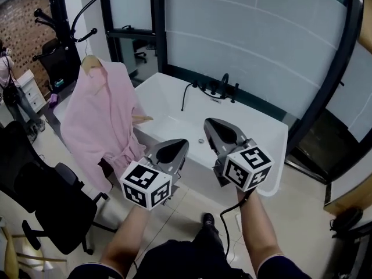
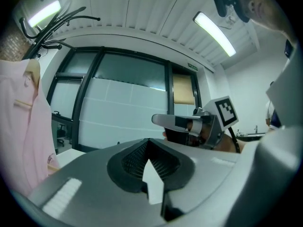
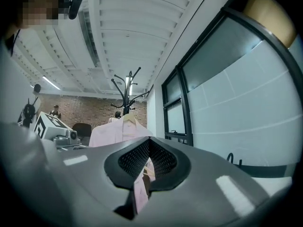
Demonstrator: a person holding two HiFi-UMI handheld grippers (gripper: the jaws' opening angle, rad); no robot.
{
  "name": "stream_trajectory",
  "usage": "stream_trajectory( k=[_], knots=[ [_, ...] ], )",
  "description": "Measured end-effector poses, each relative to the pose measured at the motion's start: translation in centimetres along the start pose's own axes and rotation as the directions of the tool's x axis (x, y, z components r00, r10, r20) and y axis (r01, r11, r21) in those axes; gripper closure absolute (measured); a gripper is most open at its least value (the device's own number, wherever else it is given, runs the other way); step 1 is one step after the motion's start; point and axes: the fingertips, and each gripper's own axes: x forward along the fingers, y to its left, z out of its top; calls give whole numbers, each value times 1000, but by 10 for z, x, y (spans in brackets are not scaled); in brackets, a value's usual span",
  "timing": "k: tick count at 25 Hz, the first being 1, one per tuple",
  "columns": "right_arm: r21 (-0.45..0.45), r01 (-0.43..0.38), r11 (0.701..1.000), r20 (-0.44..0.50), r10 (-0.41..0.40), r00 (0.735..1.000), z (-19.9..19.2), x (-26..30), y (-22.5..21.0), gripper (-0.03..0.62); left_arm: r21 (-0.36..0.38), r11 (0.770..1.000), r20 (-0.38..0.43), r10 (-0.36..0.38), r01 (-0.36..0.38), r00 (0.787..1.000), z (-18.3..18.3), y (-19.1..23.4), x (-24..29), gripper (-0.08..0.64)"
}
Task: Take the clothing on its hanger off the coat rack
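Note:
A pink robe (image 1: 102, 118) hangs on a wooden hanger (image 1: 89, 63) from the black coat rack (image 1: 60, 16) at the left. Both grippers are held in front of me, to the right of the robe and apart from it. My left gripper (image 1: 181, 145) is shut and holds nothing. My right gripper (image 1: 208, 124) is shut and empty too. In the left gripper view the shut left gripper (image 2: 149, 142) points toward the window, with the robe (image 2: 19, 126) at the left edge. In the right gripper view the right gripper (image 3: 149, 140) points at the robe (image 3: 113, 130) and the rack (image 3: 125, 90).
A white bathtub (image 1: 267, 127) with a black tap (image 1: 224, 86) stands behind the grippers, below a frosted glass wall (image 1: 250, 34). A black office chair (image 1: 49, 199) sits at the lower left, below the robe. A person (image 1: 9, 80) stands far left by a brick wall.

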Motion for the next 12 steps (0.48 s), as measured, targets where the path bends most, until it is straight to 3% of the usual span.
stream_trajectory(
  k=[6,12],
  knots=[
    [-18,-116,993,6,116,993,4,58,-33,591,3,993,27,119,-119,993,8,50,35,548],
    [-27,-276,961,1,276,961,12,129,-68,591,-6,958,62,286,-286,956,25,108,71,548]
  ],
)
